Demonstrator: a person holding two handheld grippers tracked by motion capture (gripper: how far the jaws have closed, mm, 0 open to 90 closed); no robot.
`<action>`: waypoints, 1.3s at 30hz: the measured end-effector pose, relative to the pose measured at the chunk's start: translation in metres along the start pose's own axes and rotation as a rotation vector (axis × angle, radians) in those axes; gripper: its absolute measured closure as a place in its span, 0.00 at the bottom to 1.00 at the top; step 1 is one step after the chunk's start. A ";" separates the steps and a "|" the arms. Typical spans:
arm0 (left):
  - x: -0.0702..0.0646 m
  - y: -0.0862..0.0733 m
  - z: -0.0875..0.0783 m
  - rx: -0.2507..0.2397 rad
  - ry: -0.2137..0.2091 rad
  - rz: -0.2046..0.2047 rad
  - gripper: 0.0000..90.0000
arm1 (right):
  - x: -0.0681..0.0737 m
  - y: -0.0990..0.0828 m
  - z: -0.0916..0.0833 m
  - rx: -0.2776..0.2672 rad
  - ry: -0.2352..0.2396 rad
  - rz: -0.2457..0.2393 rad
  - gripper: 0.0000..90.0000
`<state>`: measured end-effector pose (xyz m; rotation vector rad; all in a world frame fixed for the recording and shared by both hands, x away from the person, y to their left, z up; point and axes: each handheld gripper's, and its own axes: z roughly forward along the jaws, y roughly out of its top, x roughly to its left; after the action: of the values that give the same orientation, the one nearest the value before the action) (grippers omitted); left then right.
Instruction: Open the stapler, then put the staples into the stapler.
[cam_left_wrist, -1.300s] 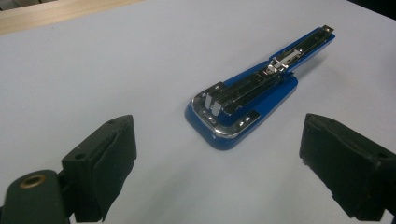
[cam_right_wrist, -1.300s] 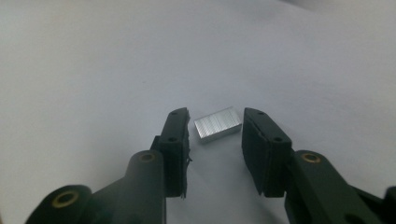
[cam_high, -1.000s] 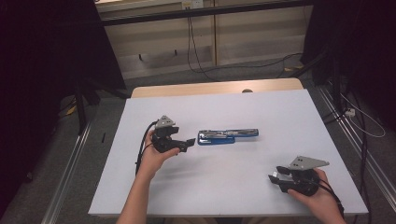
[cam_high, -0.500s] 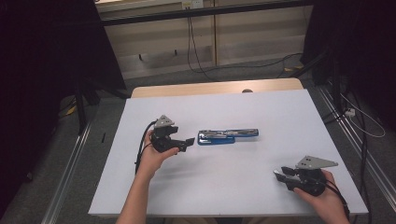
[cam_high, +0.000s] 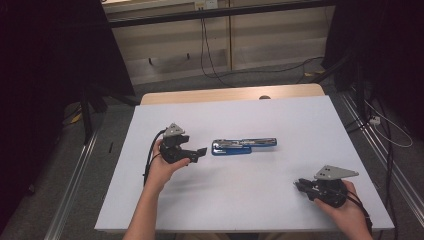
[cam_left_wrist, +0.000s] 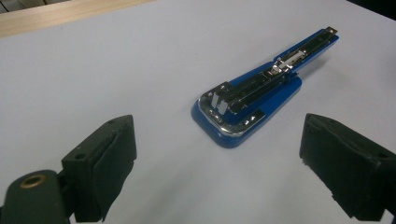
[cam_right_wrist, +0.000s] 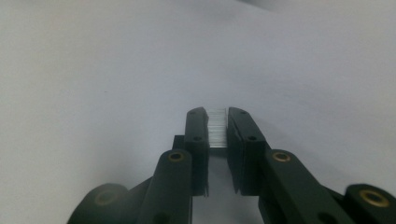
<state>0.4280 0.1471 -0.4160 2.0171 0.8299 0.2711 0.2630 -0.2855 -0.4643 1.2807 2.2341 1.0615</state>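
A blue stapler (cam_high: 243, 146) lies opened flat near the middle of the white table (cam_high: 280, 120), its metal staple channel facing up. In the left gripper view the stapler (cam_left_wrist: 261, 93) lies just beyond my left gripper (cam_left_wrist: 219, 140), whose jaws stand wide open and empty. In the high view the left gripper (cam_high: 200, 154) sits just left of the stapler. My right gripper (cam_high: 299, 186) rests low at the table's near right. Its jaws have just been closing, and the right gripper (cam_right_wrist: 217, 116) is shut on a silvery strip of staples (cam_right_wrist: 217, 128).
A wooden strip (cam_high: 230, 94) runs along the table's far edge. Cables (cam_high: 215, 65) trail over the floor behind the table, and metal rails (cam_high: 75, 175) flank it on both sides.
In the high view the right gripper's jaws have drawn together. Both hands and the stapler have stayed where they were.
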 end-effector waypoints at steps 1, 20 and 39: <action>0.000 0.000 -0.001 -0.004 0.000 -0.006 0.12 | -0.001 0.000 0.000 -0.004 0.007 0.000 0.88; 0.007 -0.003 -0.008 -0.015 0.015 -0.015 0.12 | -0.001 0.024 0.007 -0.049 0.119 -0.045 0.88; 0.008 -0.003 -0.009 -0.019 0.009 -0.030 0.12 | -0.005 0.085 0.030 -0.056 0.194 -0.130 0.88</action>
<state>0.4284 0.1597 -0.4148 1.9856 0.8588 0.2700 0.3333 -0.2503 -0.4206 1.0325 2.3737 1.2348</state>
